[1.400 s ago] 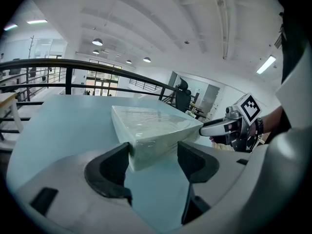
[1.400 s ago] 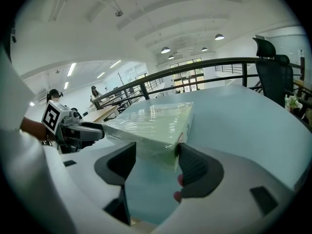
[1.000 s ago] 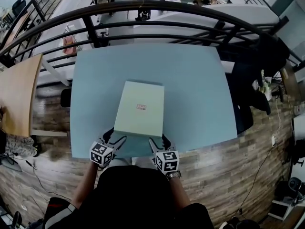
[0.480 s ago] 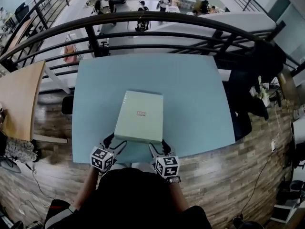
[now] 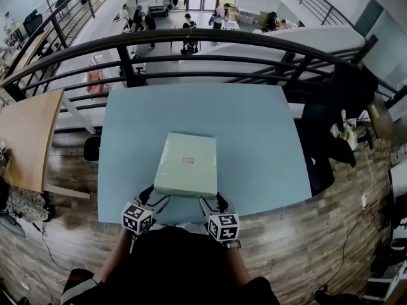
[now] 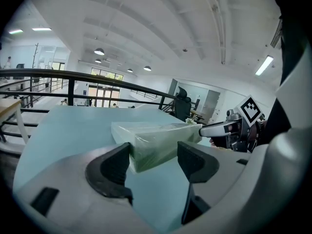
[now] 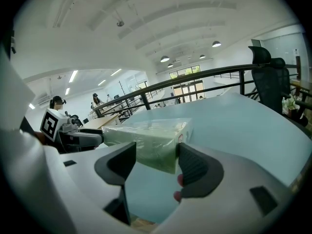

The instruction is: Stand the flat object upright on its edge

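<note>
A flat pale green box wrapped in clear film lies lengthwise on the light blue table, with a small red label on top. Its near edge is raised off the table and its far edge rests on the surface. My left gripper is shut on the box's near left corner, and my right gripper is shut on the near right corner. In the left gripper view the box fills the gap between the dark jaws of the left gripper. The right gripper view shows the box pinched in the right gripper.
A black curved railing runs behind the table's far edge, above a lower floor with people. A wooden tabletop stands to the left. A dark chair with clothing is at the right. The table's near edge is right below the grippers.
Both grippers have risen a little with the box's near edge, so the box tilts more steeply and looks shorter from above. Their grip on the corners is unchanged.
</note>
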